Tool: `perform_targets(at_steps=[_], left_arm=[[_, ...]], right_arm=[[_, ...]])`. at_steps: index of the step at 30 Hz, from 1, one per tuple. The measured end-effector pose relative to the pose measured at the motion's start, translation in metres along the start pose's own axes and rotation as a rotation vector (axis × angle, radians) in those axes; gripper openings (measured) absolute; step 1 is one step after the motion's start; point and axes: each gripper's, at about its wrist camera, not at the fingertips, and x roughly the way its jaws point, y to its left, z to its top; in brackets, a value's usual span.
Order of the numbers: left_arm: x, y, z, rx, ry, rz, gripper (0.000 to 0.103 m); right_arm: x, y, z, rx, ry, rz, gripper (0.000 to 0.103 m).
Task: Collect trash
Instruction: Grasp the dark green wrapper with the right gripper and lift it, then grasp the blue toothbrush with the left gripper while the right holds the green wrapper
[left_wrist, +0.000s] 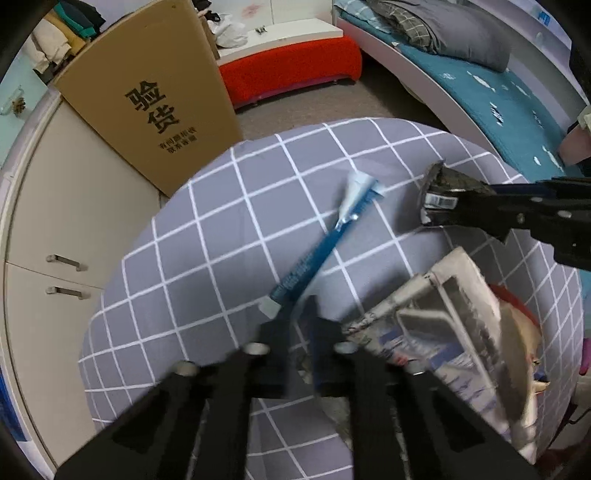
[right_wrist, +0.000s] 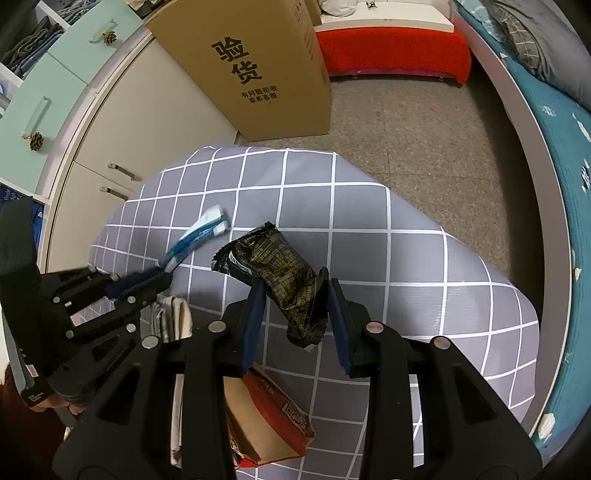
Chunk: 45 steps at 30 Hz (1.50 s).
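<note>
The cardboard box (right_wrist: 255, 62) reads "验货", smaller "有问题拒收 联系客服" below.

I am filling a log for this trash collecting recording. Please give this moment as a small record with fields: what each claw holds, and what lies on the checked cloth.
left claw: shut on the blue tube, gripping its lower end
right claw: shut on the black wrapper, lifted above the cloth
surface: grey checked cloth
near items: folded newspaper; red and brown paper bag
background: cardboard box standing on the floor
</note>
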Motion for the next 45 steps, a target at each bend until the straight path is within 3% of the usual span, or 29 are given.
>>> perform_targets(at_steps=[7, 16, 18, 19, 20, 22, 31, 35, 39, 45], left_arm=[[-0.015, 0.011, -0.006, -0.058, -0.04, 0.035, 0.0], [-0.04, 0.024, -0.002, -0.188, -0.078, -0.053, 0.004], [-0.04, 0.021, 0.001, -0.18, -0.086, -0.058, 0.016], [-0.04, 0.019, 0.003, -0.172, -0.095, -0.057, 0.035], [-0.039, 0.016, 0.006, -0.155, -0.109, -0.065, 0.046], [-0.033, 0.012, 0.01, -0.131, -0.104, -0.074, 0.048], [0.0, -0.004, 0.025, -0.063, -0.078, -0.076, 0.047], [0.007, 0.001, 0.024, -0.066, -0.07, -0.067, 0.013], [-0.001, 0.006, 0.018, -0.099, -0.085, -0.064, 0.008], [-0.044, 0.03, 0.004, -0.234, -0.144, -0.04, 0.007]], right_arm=[[-0.011, 0.001, -0.001, -0.008, -0.024, 0.007, 0.034], [-0.027, -0.001, -0.008, -0.015, -0.039, 0.029, 0.034], [-0.026, -0.003, -0.009, -0.008, -0.042, 0.028, 0.034], [-0.026, -0.005, -0.009, -0.001, -0.047, 0.026, 0.034], [-0.025, -0.006, -0.01, 0.005, -0.047, 0.025, 0.034], [-0.025, -0.007, -0.01, 0.022, -0.052, 0.027, 0.034], [-0.019, -0.018, -0.011, 0.072, -0.073, 0.022, 0.034], [-0.018, -0.019, -0.012, 0.083, -0.077, 0.028, 0.034], [-0.024, -0.016, -0.013, 0.073, -0.08, 0.037, 0.034], [-0.041, -0.001, -0.014, 0.03, -0.099, 0.06, 0.034]])
